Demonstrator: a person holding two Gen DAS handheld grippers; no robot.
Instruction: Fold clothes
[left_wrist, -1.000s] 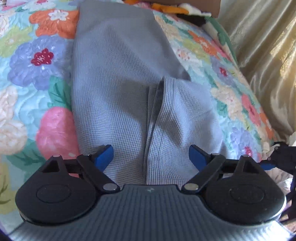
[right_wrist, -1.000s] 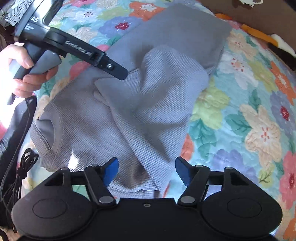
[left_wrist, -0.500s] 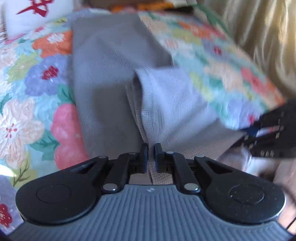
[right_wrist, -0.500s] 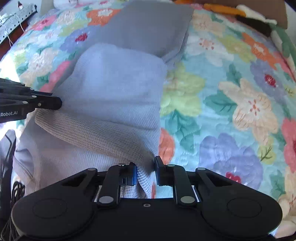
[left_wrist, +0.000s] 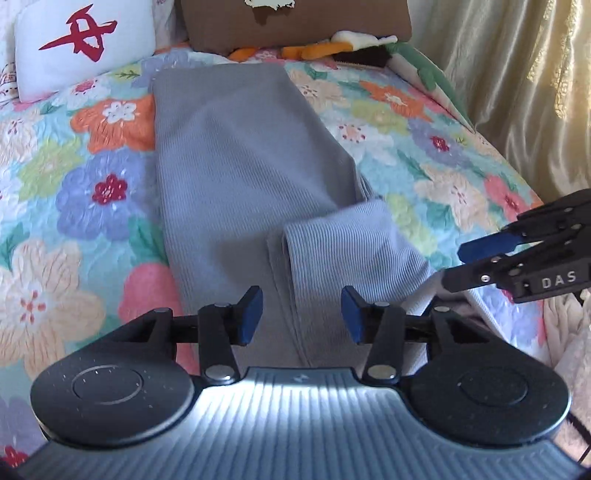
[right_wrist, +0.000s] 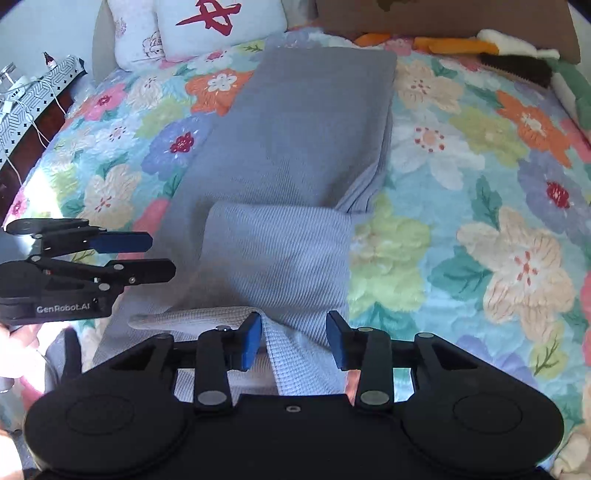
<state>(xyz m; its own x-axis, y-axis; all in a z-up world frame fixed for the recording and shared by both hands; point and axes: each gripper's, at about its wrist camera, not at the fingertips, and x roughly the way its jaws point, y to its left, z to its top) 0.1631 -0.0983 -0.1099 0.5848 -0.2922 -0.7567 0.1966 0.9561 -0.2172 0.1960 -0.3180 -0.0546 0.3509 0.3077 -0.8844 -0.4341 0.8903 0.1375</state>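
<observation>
A grey ribbed garment (left_wrist: 236, 166) lies lengthwise on the floral bedspread (left_wrist: 74, 192), its near part folded over into a lighter flap (left_wrist: 343, 254). It also shows in the right wrist view (right_wrist: 295, 147) with the flap (right_wrist: 277, 258) in the middle. My left gripper (left_wrist: 302, 319) is open above the garment's near edge and holds nothing. My right gripper (right_wrist: 294, 339) is open over the flap's near hem and holds nothing. Each gripper shows from the side in the other's view, the right one (left_wrist: 517, 254) and the left one (right_wrist: 110, 254).
A white pillow with a red mark (left_wrist: 81, 44) and a brown cardboard box (left_wrist: 295, 18) stand at the head of the bed. Orange and dark soft items (left_wrist: 332, 50) lie by the box. A gold curtain (left_wrist: 517, 92) hangs on the right. A bedside table with cables (right_wrist: 29, 96) stands on the left.
Both grippers were shut on the garment's folded edge half a second ago. Both have since opened and let the fabric go, and have drawn back a little.
</observation>
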